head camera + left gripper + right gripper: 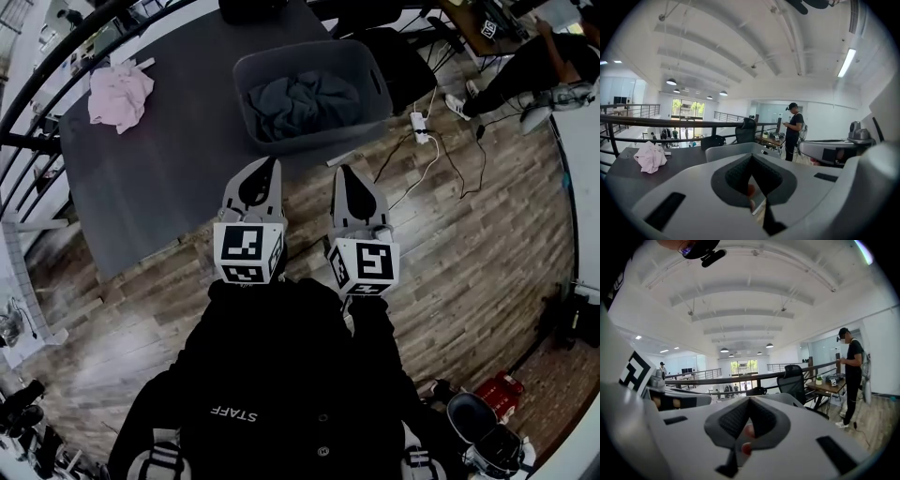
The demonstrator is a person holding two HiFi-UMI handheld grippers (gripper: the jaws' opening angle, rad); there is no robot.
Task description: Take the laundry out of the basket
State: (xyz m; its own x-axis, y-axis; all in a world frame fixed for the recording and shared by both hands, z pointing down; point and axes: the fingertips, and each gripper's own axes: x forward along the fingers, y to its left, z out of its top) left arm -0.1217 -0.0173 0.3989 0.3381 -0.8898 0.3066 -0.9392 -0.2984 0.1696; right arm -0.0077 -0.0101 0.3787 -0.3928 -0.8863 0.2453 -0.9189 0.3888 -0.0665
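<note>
Here, closest in, my left gripper (pixel 270 165) and right gripper (pixel 343 172) are held side by side in front of me, each with its jaws pressed together on nothing. Both point toward the near edge of the dark worktop (pixel 159 178), the right one above the wooden floor (pixel 459 253). Just ahead, at the worktop's right corner, stands the grey basket (pixel 319 139), apart from both jaws. The dark grey laundry (pixel 302 101) is bunched inside it; whether that is one piece or several I cannot tell. Farther left on the worktop lies a pink cloth (pixel 119 94), well apart from the basket. On the floor just right of the basket sits a white power strip (pixel 419 125) with its cable.
</note>
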